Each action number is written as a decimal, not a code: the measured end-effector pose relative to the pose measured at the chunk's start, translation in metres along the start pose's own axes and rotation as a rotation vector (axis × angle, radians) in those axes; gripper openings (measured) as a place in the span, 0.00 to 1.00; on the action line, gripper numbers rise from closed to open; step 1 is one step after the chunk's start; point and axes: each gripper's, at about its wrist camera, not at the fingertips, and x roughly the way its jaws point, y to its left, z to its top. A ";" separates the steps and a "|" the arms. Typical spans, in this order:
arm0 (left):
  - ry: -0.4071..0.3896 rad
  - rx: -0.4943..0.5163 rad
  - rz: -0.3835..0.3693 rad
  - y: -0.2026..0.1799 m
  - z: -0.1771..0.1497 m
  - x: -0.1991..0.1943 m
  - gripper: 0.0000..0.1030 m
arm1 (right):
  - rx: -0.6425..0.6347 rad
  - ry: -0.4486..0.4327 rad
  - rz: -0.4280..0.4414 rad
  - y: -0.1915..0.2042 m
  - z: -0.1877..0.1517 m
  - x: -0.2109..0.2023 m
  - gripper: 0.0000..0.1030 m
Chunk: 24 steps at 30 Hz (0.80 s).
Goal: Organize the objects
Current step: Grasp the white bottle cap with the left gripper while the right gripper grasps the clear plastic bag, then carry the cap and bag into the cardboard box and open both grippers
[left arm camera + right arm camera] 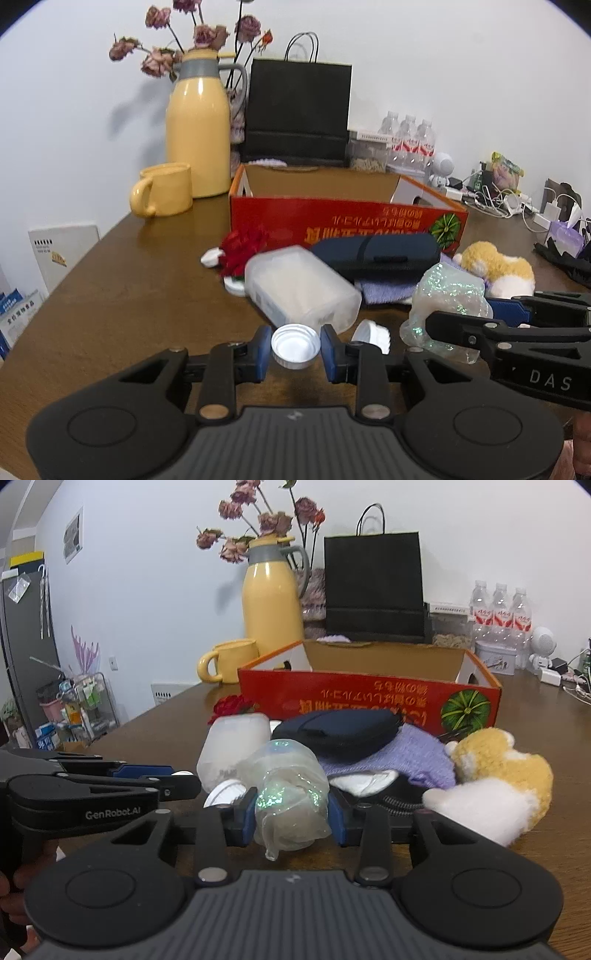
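Left tool [295, 349] grips a white bottle cap [295, 345] between its pads. Right tool [291, 812] is clamped on a glittery clear plastic wrap [291, 794]. The red cardboard box [369, 701], ahead of both tools, appears empty. Frosted container [301, 286], navy pouch [376, 254] and plush toy [498, 771] lie loose on the surface [129, 295]; judged barely begun.

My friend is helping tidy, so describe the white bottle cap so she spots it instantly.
Start at the red cardboard box; in front lies a frosted plastic container. Nearer still, the white cap sits between the left gripper pads, the only open, ridged ring.
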 end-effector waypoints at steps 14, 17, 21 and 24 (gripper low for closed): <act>-0.090 0.015 0.001 -0.018 0.049 0.008 0.26 | 0.007 -0.105 -0.035 -0.023 0.033 -0.007 0.36; -0.106 0.011 0.001 -0.021 0.063 0.015 0.26 | 0.010 -0.126 -0.042 -0.029 0.045 -0.002 0.36; -0.133 0.000 0.001 -0.025 0.084 0.026 0.26 | 0.012 -0.151 -0.046 -0.038 0.060 0.007 0.36; -0.144 -0.013 0.000 -0.027 0.098 0.036 0.26 | 0.017 -0.163 -0.045 -0.045 0.073 0.017 0.36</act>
